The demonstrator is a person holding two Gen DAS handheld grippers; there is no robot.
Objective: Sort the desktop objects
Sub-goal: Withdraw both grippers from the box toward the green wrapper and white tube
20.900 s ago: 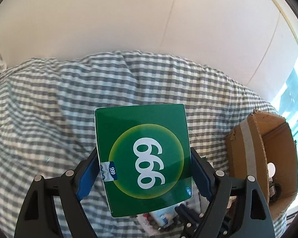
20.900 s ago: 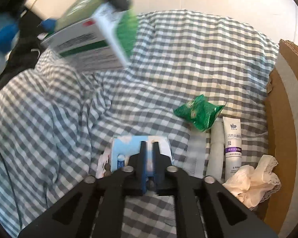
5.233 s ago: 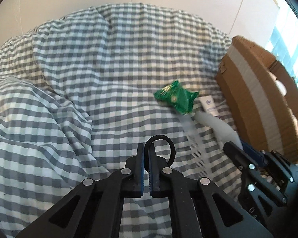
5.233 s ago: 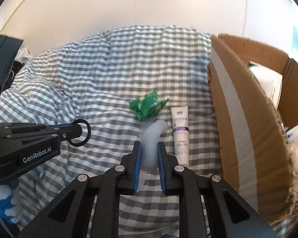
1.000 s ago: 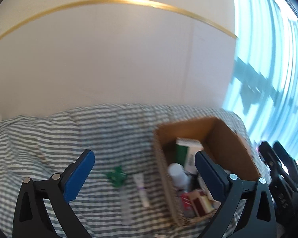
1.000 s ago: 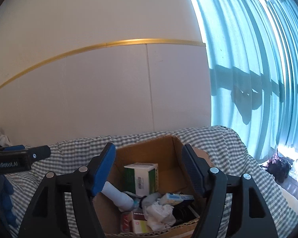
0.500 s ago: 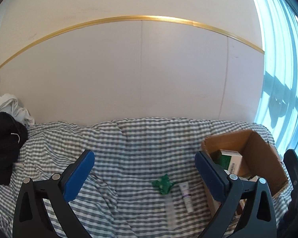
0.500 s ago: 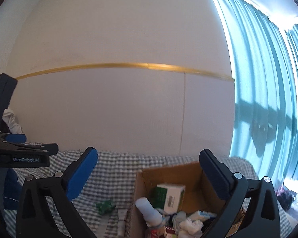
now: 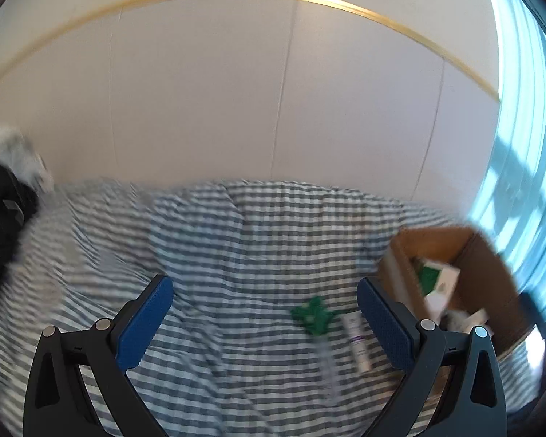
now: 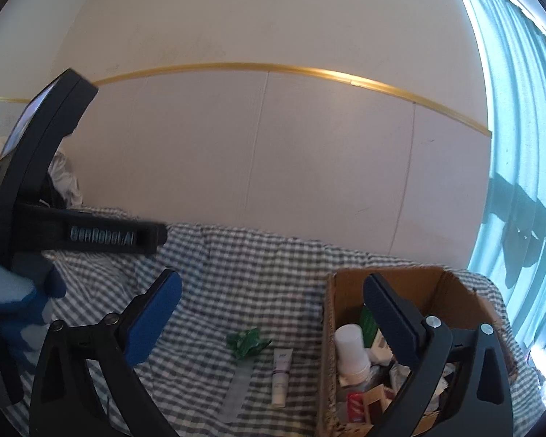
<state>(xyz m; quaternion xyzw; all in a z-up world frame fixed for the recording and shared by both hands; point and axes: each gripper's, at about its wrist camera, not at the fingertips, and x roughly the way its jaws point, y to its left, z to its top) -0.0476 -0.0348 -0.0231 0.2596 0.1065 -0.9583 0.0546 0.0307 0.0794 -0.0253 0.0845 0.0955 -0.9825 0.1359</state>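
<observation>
Three things are left to sort on the grey-and-white checked bedcover (image 10: pixel 236 273): a crumpled green foil wrapper (image 10: pixel 246 342) at the lower middle of the right wrist view, a small white tube with a purple band (image 10: pixel 281 375) just below and right of it, and a pale, flat translucent strip (image 10: pixel 238 389) just left of the tube. The left wrist view shows the same group, blurred, at lower right: wrapper (image 9: pixel 315 316), tube (image 9: pixel 356 338) and strip (image 9: pixel 325 364). To their right stands the open brown cardboard box (image 10: pixel 400 278), nearly touching the tube's side of the group. It now holds a white cylindrical bottle (image 10: pixel 351 349) that five seconds ago lay on the bedcover in the right jaws, a green-and-white carton (image 9: pixel 435 276), and a red-and-brown packet (image 10: pixel 356 400) low in the front; other pale, crumpled bits in it are too cluttered to name. The right hand-held gripper (image 10: pixel 273 306) has just been opening and now stands wide with nothing between its blue pads; the left hand-held gripper (image 9: pixel 264 309) is also spread wide and empty, though five seconds ago it pinched a black ring, which I cannot find in either view now. Compared with a second ago both cameras look less at the box and more at the bedcover. That suggests one drop-off is finished and the next pick is starting, probably the wrapper or the tube, with most of the sorting apparently done. Dark and white clothing (image 9: pixel 3 218) lies at the left edge, well apart.
</observation>
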